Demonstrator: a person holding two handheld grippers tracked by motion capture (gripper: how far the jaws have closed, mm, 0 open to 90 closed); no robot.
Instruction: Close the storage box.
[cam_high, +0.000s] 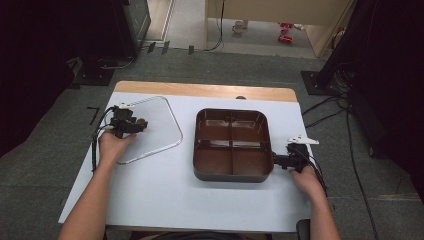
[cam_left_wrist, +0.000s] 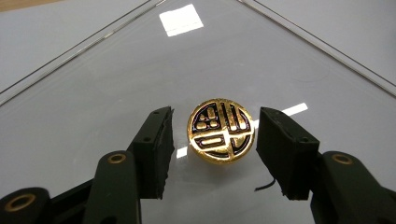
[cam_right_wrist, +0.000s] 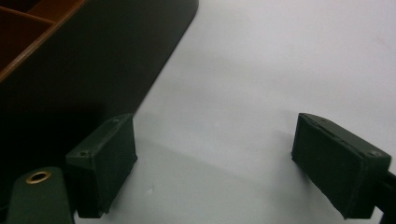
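Note:
A clear glass lid (cam_high: 159, 131) lies flat on the left of the white table, with a round gold knob (cam_left_wrist: 222, 130) patterned in black at its middle. My left gripper (cam_high: 140, 124) is down at the lid. In the left gripper view my left gripper (cam_left_wrist: 215, 127) straddles the knob, a slim gap showing at each pad, so it is open. A dark brown tray (cam_high: 232, 176) with four empty compartments sits mid-table. My right gripper (cam_high: 276, 161) rests low beside the tray's near right corner. Its jaws (cam_right_wrist: 217, 135) stand wide apart over bare table, next to the tray wall (cam_right_wrist: 93, 60).
The white table cover (cam_high: 150, 195) stretches bare toward the near edge, with a wooden strip (cam_high: 200, 90) at the far edge. Cables trail from both grippers. Grey carpet, dark stands and cables surround the table.

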